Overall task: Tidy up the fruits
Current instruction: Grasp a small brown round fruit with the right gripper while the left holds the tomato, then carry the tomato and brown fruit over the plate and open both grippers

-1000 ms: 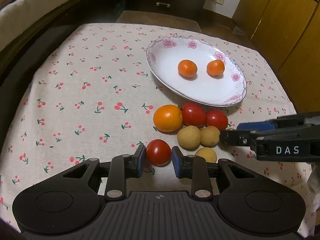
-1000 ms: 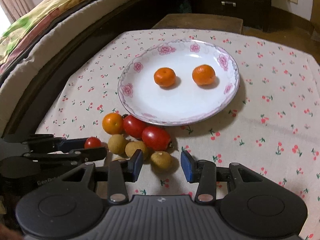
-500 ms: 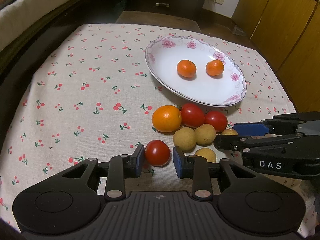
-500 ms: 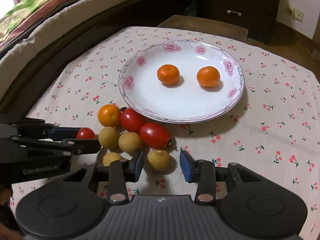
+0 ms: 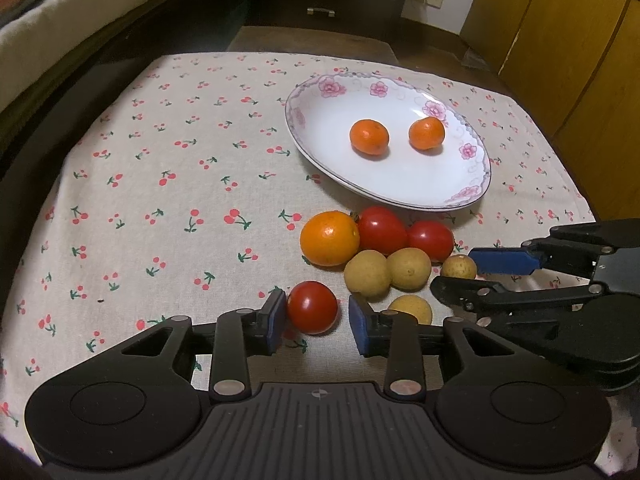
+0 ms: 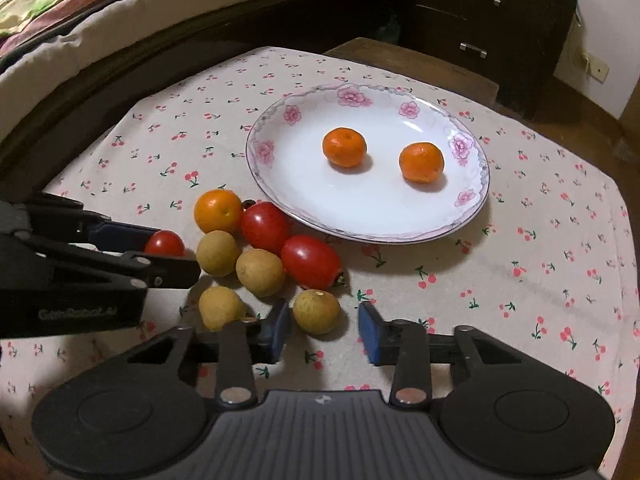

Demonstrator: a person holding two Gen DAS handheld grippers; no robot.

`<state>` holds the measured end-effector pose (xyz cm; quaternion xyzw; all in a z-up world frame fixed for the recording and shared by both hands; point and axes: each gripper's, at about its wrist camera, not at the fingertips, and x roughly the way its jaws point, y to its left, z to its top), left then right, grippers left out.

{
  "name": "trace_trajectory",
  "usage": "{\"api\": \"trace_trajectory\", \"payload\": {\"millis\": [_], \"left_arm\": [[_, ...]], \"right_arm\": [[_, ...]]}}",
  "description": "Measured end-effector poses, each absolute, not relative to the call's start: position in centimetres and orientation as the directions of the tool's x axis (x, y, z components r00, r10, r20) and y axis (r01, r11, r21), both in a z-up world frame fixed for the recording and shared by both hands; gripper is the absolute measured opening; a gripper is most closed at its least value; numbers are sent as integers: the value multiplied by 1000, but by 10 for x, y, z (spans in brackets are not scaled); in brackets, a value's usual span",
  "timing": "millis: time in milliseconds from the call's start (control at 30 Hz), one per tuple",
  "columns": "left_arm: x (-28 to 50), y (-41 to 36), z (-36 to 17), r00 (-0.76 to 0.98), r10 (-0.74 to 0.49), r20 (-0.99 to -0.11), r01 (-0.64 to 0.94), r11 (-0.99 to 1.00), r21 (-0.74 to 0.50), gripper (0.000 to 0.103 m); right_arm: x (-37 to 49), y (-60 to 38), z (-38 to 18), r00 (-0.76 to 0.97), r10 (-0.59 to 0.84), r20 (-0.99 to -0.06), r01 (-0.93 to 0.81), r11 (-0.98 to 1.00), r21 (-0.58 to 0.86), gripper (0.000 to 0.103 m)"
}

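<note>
Orange mandarins [image 6: 344,147] (two) already sit on the plate [image 6: 276,178], while the left gripper [image 5: 317,318] and right gripper [image 6: 323,330], unclamped, each straddle one of eight loose fruits.

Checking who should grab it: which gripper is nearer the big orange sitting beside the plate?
Left. The left gripper brackets a tomato just below the orange; the right gripper sits farther off, around a longan.
</note>
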<state>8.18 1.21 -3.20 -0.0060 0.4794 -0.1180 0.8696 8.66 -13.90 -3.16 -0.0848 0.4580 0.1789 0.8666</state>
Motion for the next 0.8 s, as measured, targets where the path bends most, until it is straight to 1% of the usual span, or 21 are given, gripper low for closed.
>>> {"api": "trace_trajectory", "payload": {"millis": [67, 167, 433, 800], "left_arm": [[82, 12, -32, 514, -208, -832, 201, 972, -119, 42], [82, 12, -32, 514, -204, -833, 198, 973, -116, 41], [80, 12, -30, 514, -200, -834, 201, 973, -110, 36], [77, 13, -29, 512, -202, -835, 197, 974, -115, 35]], "right_arm": [[86, -139, -30, 515, 236, -824, -394, 919, 17, 26], [85, -140, -30, 513, 236, -825, -391, 920, 21, 26], [80, -149, -22, 507, 255, -823, -369, 928, 60, 26], [70, -152, -12, 517, 264, -814, -361, 930, 72, 26]]}}
